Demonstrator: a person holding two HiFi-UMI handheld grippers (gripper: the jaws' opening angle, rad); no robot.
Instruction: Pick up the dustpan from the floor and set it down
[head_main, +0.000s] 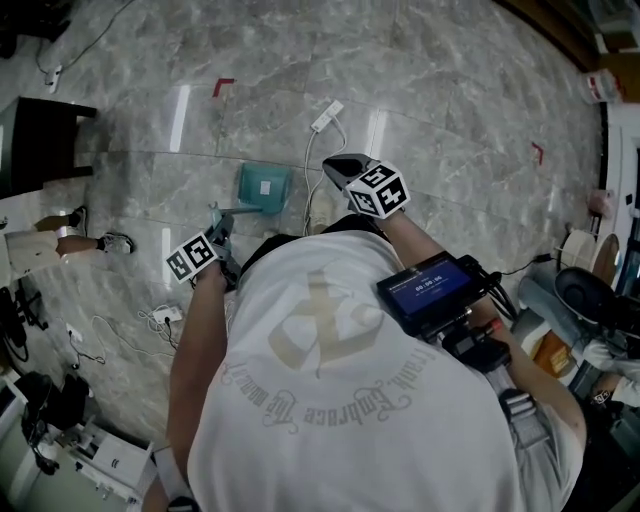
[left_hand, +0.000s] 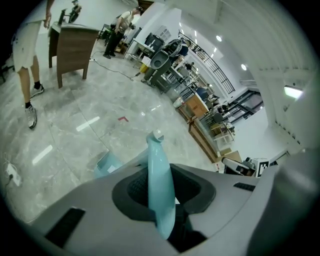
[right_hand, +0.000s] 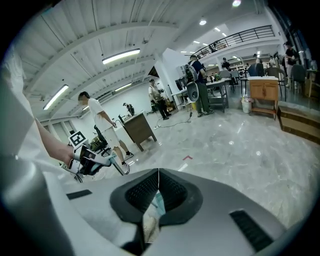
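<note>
Readable text: basically none.
- Pale teal plastic dustpan (head_main: 250, 180): white sticker (head_main: 266, 187) inside its pan, print too small to read.
- Black-and-white marker cubes (head_main: 192, 256) on both grippers: patterns only.
- Black device with a blue screen (head_main: 430, 288) at the person's chest: one line of white digits, not legible.
- White T-shirt (head_main: 330, 400): curved grey lettering, upside down in the head view, can't be read reliably.

Left gripper (left_hand: 161, 186): jaws narrow, clamped on the dustpan's long handle (left_hand: 157, 155), pads pressing on both sides. The handle runs up and away from the jaws. The pan (left_hand: 106, 164) sits at the far end, low over the grey marble floor (left_hand: 75, 125), open face up. Can't tell whether it touches the floor.

Right gripper (right_hand: 158, 176): jaws closed tip to tip, gripping nothing. In the head view it sits near the dustpan's right side, apart from it.

On the floor beyond the dustpan: a white power strip (head_main: 327, 115) with its cable, and red tape marks (head_main: 222, 86).
</note>
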